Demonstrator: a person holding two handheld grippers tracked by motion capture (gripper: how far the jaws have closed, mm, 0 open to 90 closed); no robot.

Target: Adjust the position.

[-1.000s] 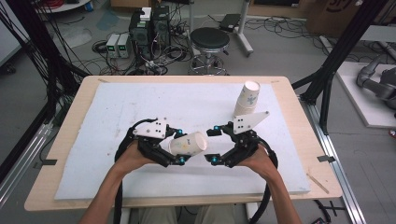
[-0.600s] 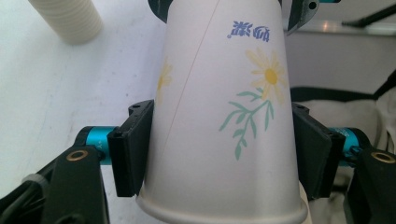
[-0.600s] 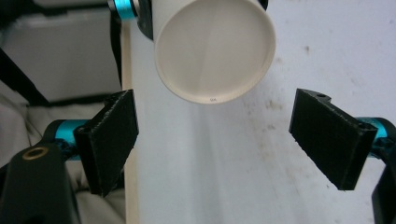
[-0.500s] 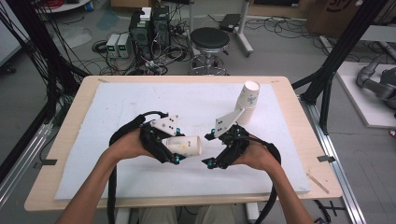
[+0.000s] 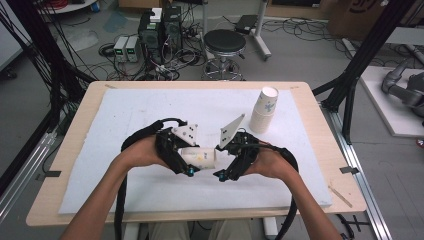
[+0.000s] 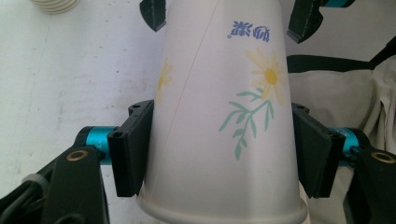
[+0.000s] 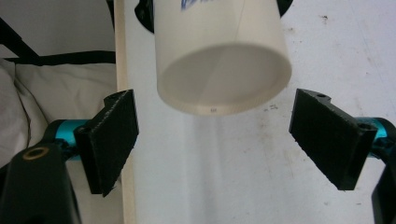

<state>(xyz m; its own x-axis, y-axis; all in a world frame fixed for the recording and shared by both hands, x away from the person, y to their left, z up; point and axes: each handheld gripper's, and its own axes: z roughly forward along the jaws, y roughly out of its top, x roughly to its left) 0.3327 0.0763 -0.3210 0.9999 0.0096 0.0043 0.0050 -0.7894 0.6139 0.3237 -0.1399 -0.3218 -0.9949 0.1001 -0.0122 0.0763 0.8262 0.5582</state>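
Two claws (image 5: pixel 204 166), one held cup (image 5: pixel 199 157), one cup stack (image 5: pixel 263 110)

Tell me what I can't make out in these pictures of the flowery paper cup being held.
- High view: whether the held cup touches the white mat; hands and grippers hide its underside.
- Left gripper view: the cup's narrow end, cut off by the top edge.
- Right gripper view: the blue print, cut off at the top.
- High view: how many cups are in the stack; too small.

A wooden table (image 5: pixel 320 150) carries a white mat (image 5: pixel 125 120), apparently foam, with stacked paper cups (image 5: pixel 264 111) on it.
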